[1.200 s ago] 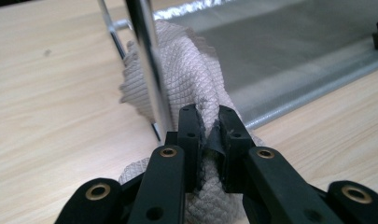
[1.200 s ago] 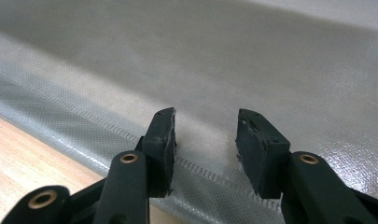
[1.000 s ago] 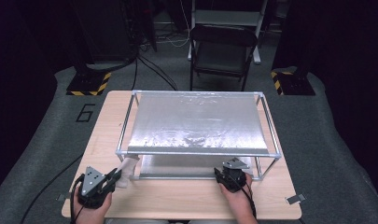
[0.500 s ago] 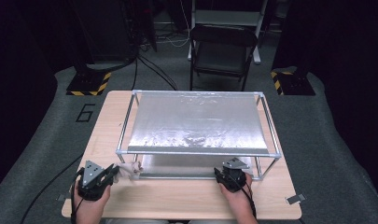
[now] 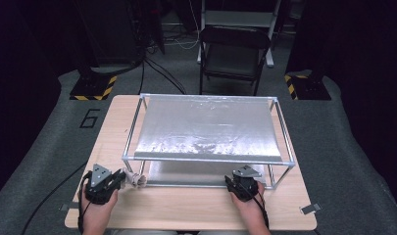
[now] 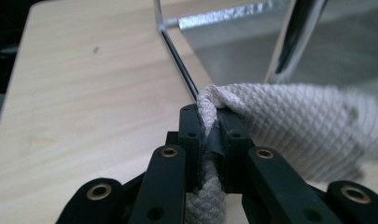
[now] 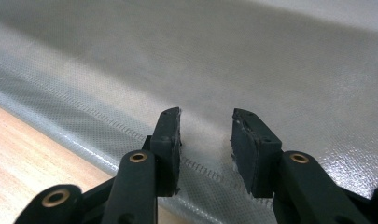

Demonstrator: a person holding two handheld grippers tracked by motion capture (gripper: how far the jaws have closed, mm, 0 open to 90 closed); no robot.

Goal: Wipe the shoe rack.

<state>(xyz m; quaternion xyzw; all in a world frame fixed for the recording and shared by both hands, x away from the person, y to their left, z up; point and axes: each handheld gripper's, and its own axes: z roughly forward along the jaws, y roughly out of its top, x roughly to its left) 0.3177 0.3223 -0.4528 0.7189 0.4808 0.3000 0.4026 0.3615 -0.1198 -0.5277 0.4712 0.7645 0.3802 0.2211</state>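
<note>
A whitish waffle-weave cloth (image 6: 298,121) lies bunched on the wooden table (image 5: 115,132) by the near left leg of a metal frame (image 5: 206,159). My left gripper (image 6: 210,116) is shut on one edge of the cloth; from above, the left gripper (image 5: 121,178) sits at the table's near left with the cloth (image 5: 136,180) just beyond its tips. My right gripper (image 5: 244,178) reaches under the frame's near rail. In the right gripper view, my right gripper (image 7: 206,128) hovers over the stitched hem of a silver sheet (image 7: 270,60). Its jaws have just been closing, still apart and pressing on nothing.
The frame carries a silver sheet on top (image 5: 206,125), and a lower sheet (image 5: 181,174) lies on the table beneath it. A folding chair (image 5: 233,54) stands beyond the table. Bits of tape (image 5: 311,209) mark the table's near corners.
My left gripper has shifted slightly toward the table's near left, drawing the cloth with it. The right hand has stayed where it was.
</note>
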